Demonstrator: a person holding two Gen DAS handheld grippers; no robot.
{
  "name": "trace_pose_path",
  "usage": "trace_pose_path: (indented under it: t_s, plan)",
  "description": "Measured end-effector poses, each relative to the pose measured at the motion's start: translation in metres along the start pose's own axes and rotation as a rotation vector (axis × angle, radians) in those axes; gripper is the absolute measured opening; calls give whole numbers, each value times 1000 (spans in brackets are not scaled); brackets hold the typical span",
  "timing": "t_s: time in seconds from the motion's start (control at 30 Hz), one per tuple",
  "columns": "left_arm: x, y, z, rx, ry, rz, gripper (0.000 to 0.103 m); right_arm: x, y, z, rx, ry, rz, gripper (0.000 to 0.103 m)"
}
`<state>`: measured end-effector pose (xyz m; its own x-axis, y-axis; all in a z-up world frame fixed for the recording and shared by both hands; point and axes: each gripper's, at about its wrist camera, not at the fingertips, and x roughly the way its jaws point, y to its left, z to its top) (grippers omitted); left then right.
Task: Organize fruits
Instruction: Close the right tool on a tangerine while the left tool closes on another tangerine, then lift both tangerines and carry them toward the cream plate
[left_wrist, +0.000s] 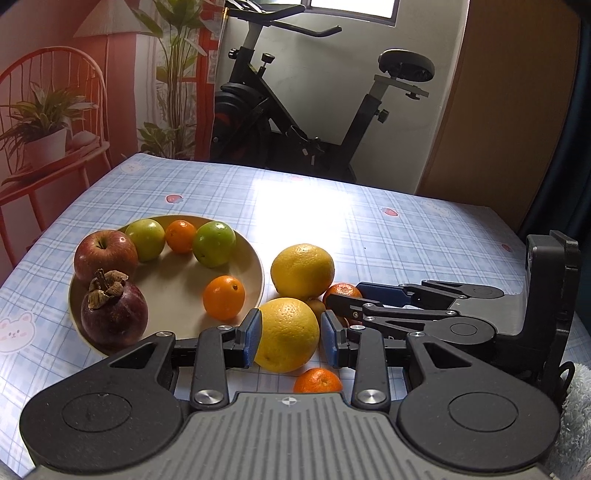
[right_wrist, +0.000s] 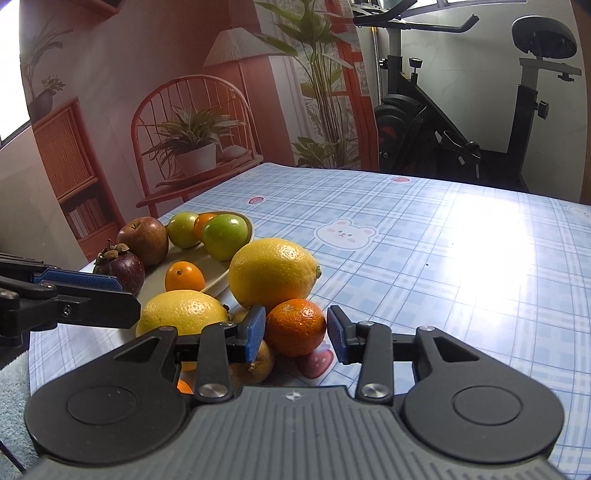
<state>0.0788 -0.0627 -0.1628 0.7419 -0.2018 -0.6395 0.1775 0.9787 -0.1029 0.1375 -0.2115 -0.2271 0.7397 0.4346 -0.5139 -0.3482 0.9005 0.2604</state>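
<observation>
A cream plate (left_wrist: 236, 266) (right_wrist: 218, 275) holds a red apple (left_wrist: 105, 254), a mangosteen (left_wrist: 114, 314), two green fruits (left_wrist: 214, 243) and two small oranges (left_wrist: 223, 297). Beside it on the table lie two lemons, the near one (left_wrist: 288, 334) (right_wrist: 181, 314) and the far one (left_wrist: 303, 269) (right_wrist: 271, 273), and several mandarins. My left gripper (left_wrist: 291, 338) has both pads against the near lemon. My right gripper (right_wrist: 295, 330) (left_wrist: 341, 295) is around a mandarin (right_wrist: 295, 326), with a small gap at the right pad. Another mandarin (left_wrist: 317, 380) lies under my left gripper.
The table has a blue plaid cloth (right_wrist: 424, 258) with bright glare. An exercise bike (left_wrist: 314, 122) stands behind the far edge, and a printed backdrop (right_wrist: 166, 110) at the left. A light towel (left_wrist: 576, 413) lies at the near edge.
</observation>
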Motion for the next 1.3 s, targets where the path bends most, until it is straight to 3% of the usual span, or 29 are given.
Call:
trace_pose_path:
  t_s: [0.2, 0.43, 0.63, 1.3]
  plan:
    - [0, 0, -3, -3, 13, -2, 37, -8, -2, -3, 26, -30, -22, 39]
    - [4, 1, -6, -18, 38, -37, 37, -27, 12, -15, -31, -81, -88, 39]
    - [13, 0, -13, -27, 93, -63, 37, -40, 5, -21, 38, -100, -106, 39]
    - [31, -2, -26, -37, 155, -79, 37, -54, 5, -29, 63, -103, -97, 39]
